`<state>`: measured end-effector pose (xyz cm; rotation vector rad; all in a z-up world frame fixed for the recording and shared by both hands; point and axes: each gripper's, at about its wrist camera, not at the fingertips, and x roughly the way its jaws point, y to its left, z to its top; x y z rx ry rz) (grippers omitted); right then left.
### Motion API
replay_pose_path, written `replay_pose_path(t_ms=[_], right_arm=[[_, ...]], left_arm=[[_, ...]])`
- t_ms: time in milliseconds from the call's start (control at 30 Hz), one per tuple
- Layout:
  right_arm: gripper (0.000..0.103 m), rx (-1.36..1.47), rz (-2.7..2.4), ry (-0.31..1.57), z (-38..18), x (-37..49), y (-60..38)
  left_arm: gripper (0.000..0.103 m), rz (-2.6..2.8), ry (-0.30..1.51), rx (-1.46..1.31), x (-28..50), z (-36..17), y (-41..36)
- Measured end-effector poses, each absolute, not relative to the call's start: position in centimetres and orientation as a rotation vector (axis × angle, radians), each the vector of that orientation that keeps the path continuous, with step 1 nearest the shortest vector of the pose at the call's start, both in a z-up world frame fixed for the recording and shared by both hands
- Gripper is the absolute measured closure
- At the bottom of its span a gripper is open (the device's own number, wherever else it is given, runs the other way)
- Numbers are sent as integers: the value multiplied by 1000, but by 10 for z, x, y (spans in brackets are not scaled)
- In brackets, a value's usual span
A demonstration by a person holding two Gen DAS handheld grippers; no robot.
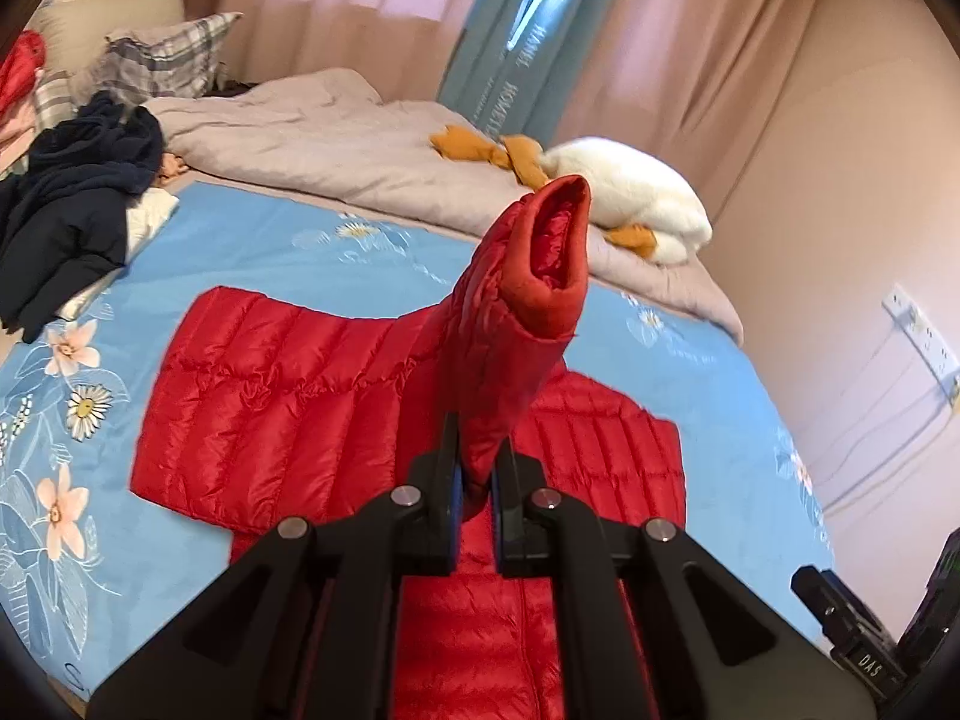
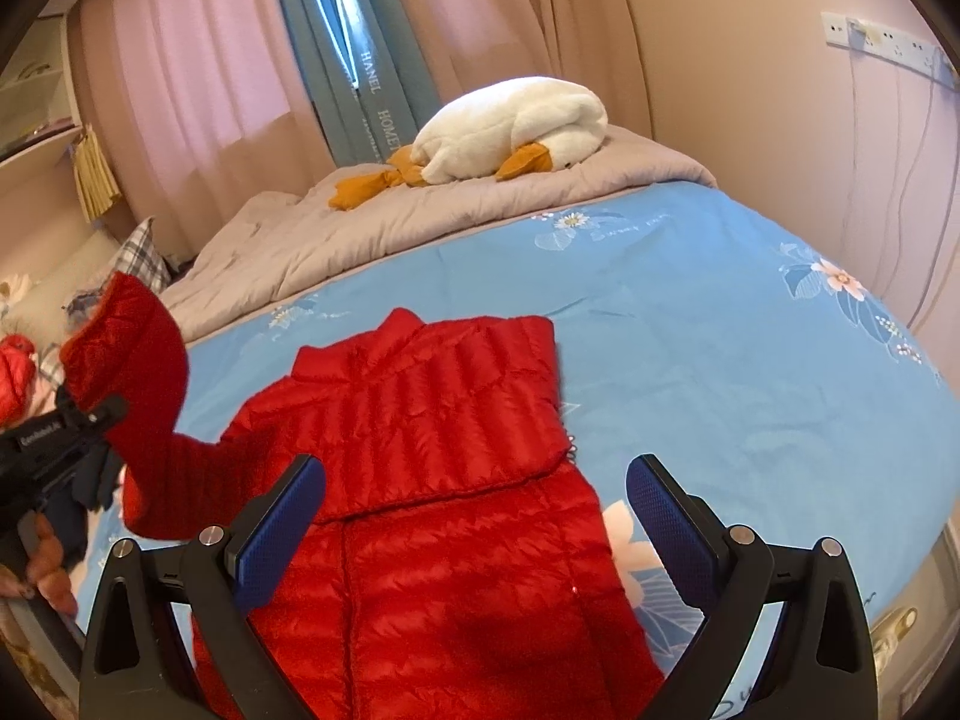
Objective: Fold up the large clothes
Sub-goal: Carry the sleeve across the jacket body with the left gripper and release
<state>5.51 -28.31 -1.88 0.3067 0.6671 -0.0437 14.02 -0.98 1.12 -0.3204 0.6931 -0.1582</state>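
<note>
My left gripper [image 1: 477, 468] is clamped on one sleeve [image 1: 516, 300] of the red quilted puffer jacket [image 1: 288, 396]; the sleeve rises from between the pads toward frame centre, cuff up. Jacket body lies flat on the blue floral bedsheet [image 1: 336, 252], centre-lower frame. My right gripper [image 2: 474, 516] hangs w/ jaws wide apart, holding nothing, above the jacket's lower half.

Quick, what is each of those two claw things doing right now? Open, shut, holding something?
Left gripper: shut on the red jacket's sleeve, lifted off the bed.
Right gripper: open, empty, above the red jacket.
</note>
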Motion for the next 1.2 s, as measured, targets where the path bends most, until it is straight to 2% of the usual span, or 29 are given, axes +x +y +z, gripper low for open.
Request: replay_pose_path(t_ms=[967,1033,1100,1200], right_arm=[[3,354,-62,718,-37,58,-299],[3,357,-63,723,-38,58,-301],[3,364,-63,730,-40,59,-302],[3,387,-65,743,-44,60,-303]], left_arm=[[94,-274,925,-210,154,-63,-83],[90,-285,925,-207,153,-63,-84],[80,-292,929,-205,152,-63,-85],[71,-302,938,-206,150,-62,-85]])
